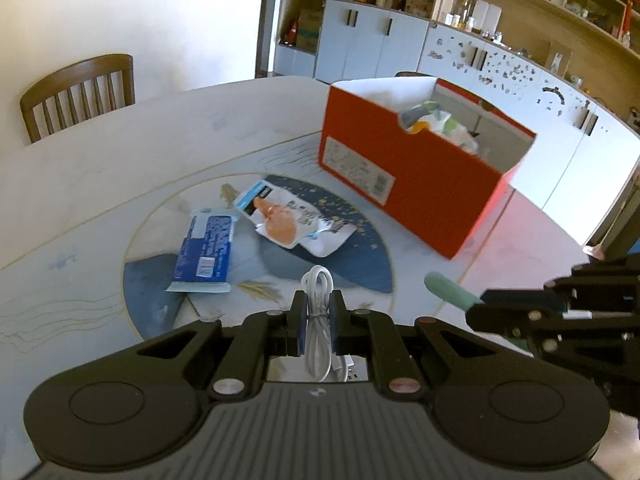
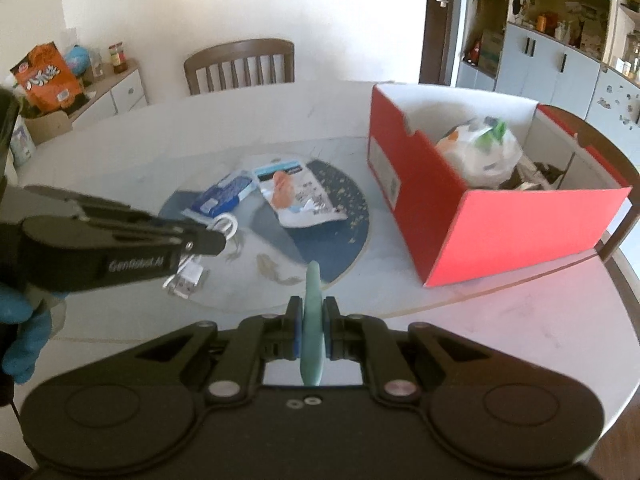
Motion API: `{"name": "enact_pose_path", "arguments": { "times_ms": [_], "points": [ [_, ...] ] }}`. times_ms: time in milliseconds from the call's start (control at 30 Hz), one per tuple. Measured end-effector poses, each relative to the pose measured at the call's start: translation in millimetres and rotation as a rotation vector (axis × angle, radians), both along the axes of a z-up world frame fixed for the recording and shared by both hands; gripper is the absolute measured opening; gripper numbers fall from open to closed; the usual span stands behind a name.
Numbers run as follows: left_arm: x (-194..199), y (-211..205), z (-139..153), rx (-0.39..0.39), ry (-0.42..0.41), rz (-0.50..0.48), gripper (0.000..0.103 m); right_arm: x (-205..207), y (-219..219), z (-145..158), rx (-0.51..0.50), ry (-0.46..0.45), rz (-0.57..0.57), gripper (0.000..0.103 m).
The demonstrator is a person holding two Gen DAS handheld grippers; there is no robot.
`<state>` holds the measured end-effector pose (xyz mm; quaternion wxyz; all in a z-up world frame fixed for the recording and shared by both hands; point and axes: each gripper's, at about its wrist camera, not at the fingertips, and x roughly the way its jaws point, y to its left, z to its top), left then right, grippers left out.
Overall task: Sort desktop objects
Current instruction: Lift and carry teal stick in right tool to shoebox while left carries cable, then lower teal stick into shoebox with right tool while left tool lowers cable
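Both grippers hold loads above the bench [image 1: 120, 168]: the left gripper [image 1: 318, 312] has its fingers clamped on a white cable [image 1: 318, 280], the right gripper [image 2: 312, 320] on a green stick [image 2: 312, 280]. Next looks like carrying both over the red box [image 2: 500, 220] and letting go; 2 packets [image 1: 256, 224] wait on the bench

Bright daylight, soft fisheye feed

I see strong barrel bending at both frames' edges, motion blur on the red box [image 1: 416, 184], and a pink cast on the bench [image 2: 520, 312] beside it.
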<state>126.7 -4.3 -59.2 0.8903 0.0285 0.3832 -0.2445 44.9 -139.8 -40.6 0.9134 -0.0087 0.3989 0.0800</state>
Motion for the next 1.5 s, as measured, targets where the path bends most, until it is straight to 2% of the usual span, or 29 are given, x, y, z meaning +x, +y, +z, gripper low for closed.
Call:
{"name": "enact_pose_path", "arguments": {
  "times_ms": [300, 733, 1033, 1500],
  "points": [
    [-14, -14, 32, -0.052, -0.039, -0.043, 0.010, -8, -20, 32, 0.027, -0.055, -0.039, 0.010],
    [-6, -58, 77, -0.065, -0.133, -0.080, 0.010, 6, -59, 67, 0.019, -0.156, -0.048, 0.010],
    [13, -102, 91, -0.060, -0.155, -0.100, 0.010, 29, -100, 78, 0.024, -0.182, -0.056, 0.010],
    [45, -172, 94, -0.028, -0.160, -0.105, 0.010, 71, -169, 81, 0.041, -0.193, -0.045, 0.010]
  ]
}}
